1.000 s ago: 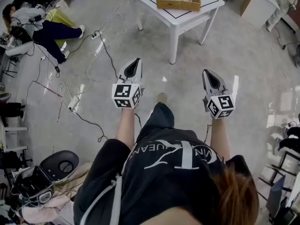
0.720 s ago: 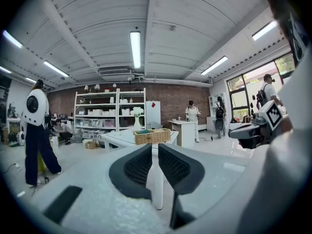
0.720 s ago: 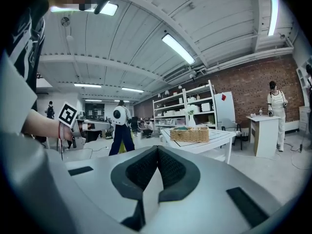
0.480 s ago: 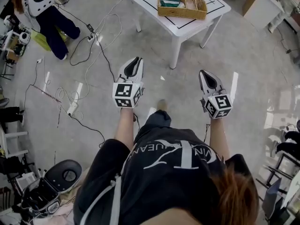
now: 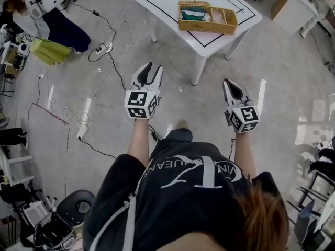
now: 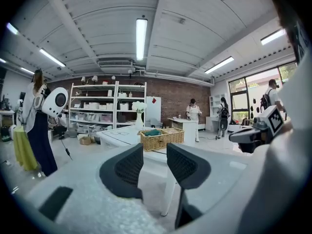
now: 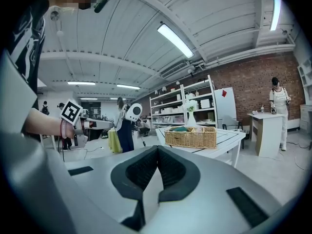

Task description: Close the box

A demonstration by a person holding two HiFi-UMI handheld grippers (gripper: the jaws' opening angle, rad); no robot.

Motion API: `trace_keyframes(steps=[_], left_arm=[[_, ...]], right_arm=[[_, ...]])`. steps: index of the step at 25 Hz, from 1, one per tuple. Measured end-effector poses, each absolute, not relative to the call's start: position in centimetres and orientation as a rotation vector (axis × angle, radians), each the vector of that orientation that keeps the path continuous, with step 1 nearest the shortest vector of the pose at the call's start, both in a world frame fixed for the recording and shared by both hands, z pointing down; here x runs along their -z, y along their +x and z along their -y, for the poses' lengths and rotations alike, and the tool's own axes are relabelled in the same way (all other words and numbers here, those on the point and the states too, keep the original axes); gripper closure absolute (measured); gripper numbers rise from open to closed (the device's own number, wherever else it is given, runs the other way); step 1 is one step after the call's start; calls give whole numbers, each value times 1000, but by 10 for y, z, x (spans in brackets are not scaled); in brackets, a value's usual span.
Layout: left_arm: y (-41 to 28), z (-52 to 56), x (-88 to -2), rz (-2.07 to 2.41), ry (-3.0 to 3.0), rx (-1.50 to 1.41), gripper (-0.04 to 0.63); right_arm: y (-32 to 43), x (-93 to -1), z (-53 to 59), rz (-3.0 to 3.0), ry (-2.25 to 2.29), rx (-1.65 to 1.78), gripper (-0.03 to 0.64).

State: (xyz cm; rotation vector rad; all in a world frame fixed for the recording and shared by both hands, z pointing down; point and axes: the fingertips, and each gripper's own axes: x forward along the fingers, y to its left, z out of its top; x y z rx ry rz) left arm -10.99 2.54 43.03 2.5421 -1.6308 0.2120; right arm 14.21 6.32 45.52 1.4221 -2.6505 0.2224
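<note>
Contents of wicker basket (image 5: 207, 28) too small to tell; white table (image 5: 167, 1) cut off at head view's top.

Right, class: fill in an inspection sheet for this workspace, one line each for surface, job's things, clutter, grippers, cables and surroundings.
Surface: white table, black lines marked on top.
Job's things: wicker basket on the table, open, green item in one compartment; no lid seen.
Clutter: yellow cloth on the floor; equipment pile at lower left.
Grippers: left gripper jaws apart, just been opening, nothing between; right gripper jaws together, empty; both short of the table.
Cables: loose cables and a power strip on the floor left of the table.
Surroundings: shelving, brick wall, person at upper left.
</note>
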Motion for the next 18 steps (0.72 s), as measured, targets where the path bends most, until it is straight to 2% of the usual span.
trace_keyframes(steps=[10,18], left_arm=[[-142,30,-445,1621,2494,-188,446],[-114,60,-477,1410,2499,-229,366]], right_arm=[[117,-460,-8,2642,1420,-240,620],[122,-476,27,2606,1413,-281,620]])
